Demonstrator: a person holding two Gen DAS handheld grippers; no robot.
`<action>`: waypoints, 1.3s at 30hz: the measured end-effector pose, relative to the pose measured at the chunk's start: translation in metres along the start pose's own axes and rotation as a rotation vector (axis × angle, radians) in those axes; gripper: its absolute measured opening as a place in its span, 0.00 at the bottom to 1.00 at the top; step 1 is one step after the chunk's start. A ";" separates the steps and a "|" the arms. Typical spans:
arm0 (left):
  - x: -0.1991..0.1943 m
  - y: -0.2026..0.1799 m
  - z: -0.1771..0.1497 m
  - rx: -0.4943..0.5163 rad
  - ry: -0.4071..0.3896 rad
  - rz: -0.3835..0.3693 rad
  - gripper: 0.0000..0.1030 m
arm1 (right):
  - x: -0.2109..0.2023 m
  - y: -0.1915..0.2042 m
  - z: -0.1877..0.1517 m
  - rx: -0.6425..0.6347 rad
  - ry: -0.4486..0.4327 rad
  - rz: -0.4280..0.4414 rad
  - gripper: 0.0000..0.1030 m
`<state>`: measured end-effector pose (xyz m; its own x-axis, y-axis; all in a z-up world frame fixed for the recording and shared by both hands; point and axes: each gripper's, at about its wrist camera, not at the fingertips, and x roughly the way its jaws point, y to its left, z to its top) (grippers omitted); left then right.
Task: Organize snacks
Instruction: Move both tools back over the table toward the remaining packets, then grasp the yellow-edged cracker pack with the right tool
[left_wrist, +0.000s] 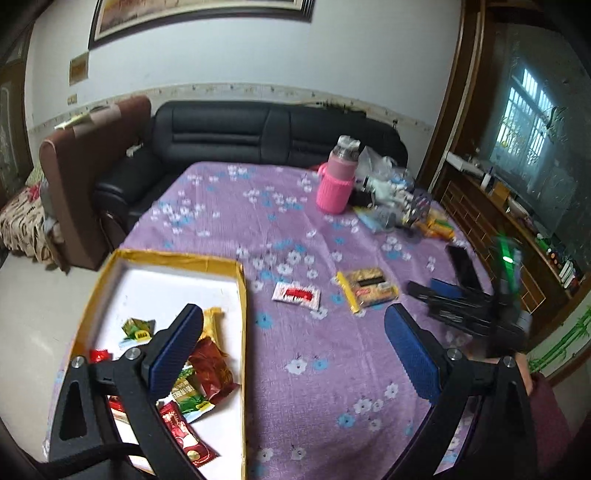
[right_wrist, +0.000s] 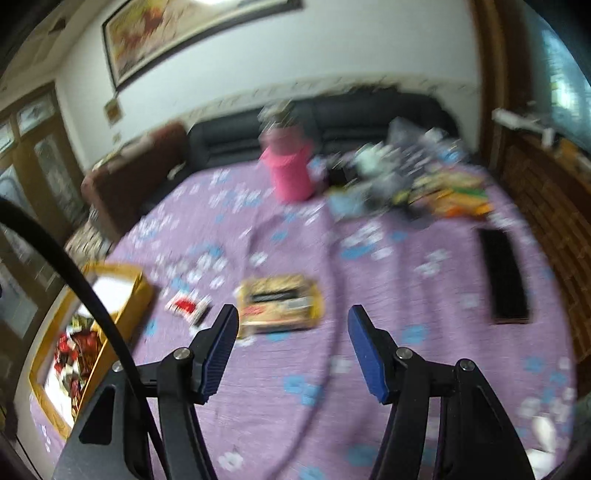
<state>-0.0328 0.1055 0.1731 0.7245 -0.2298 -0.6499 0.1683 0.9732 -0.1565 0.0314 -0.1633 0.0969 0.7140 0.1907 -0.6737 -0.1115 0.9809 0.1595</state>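
Snacks half sorted on purple cloth

Tablecloth (left_wrist: 325, 369) fills both views. Yellow-rimmed box (left_wrist: 242, 295) at eight o'clock holds wrapped snacks (left_wrist: 212, 365). Yellow packet (left_wrist: 369, 290) and red-white sachet (left_wrist: 296, 294) lie loose at centre. Left gripper (left_wrist: 295, 332) and right gripper (right_wrist: 291, 332) both gape, released, nothing between

My left tool (left_wrist: 293, 332) points down at a slant with its blue-padded jaws spread wide and nothing between them. My right tool (right_wrist: 291, 347) tilts down the same way, jaws parted and empty. In the left view the right tool (left_wrist: 443, 291) appears blurred at the right edge.
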 end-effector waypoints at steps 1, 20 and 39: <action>0.004 0.002 -0.002 -0.002 0.006 0.001 0.96 | 0.015 0.008 0.000 -0.009 0.024 0.024 0.57; 0.046 0.052 -0.016 -0.099 0.063 -0.016 0.96 | 0.157 0.127 0.000 -0.213 0.251 0.125 0.18; 0.050 0.032 -0.030 -0.066 0.110 -0.044 0.96 | 0.160 0.022 0.042 -0.071 0.239 -0.105 0.51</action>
<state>-0.0115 0.1248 0.1138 0.6389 -0.2743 -0.7187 0.1513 0.9608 -0.2323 0.1723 -0.1129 0.0233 0.5415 0.0836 -0.8365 -0.0997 0.9944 0.0349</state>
